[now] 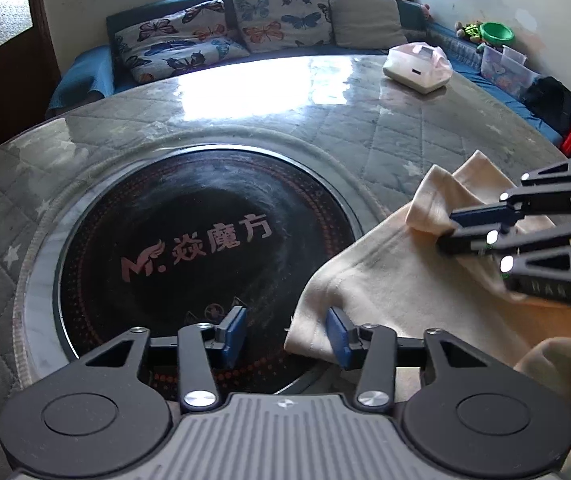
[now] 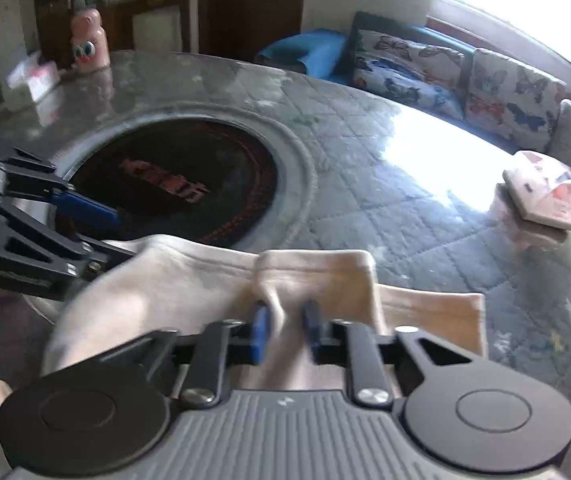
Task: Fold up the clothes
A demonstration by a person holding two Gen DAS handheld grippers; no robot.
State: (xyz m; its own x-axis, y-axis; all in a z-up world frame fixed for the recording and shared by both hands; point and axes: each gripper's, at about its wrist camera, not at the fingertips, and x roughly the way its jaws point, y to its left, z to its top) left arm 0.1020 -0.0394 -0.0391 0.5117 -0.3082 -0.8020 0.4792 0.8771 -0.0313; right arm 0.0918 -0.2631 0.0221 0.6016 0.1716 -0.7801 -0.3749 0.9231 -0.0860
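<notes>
A cream garment (image 1: 425, 280) lies on the round table, partly over the black centre disc; it also shows in the right wrist view (image 2: 205, 276). My left gripper (image 1: 285, 334) is open, its right finger at the garment's near corner, nothing between the pads. My right gripper (image 2: 285, 332) has its blue pads close around a raised fold of the cream cloth. In the left wrist view the right gripper (image 1: 457, 228) pinches the garment's upper fold. The left gripper (image 2: 113, 232) shows at the left of the right wrist view.
The table has a quilted grey cover (image 1: 365, 128) under glass and a black centre disc (image 1: 205, 248) with a logo. A pink-white tissue pack (image 1: 417, 66) lies at the far right. A pink bottle (image 2: 90, 40) stands at the far edge. A sofa with butterfly cushions (image 1: 277, 12) is behind.
</notes>
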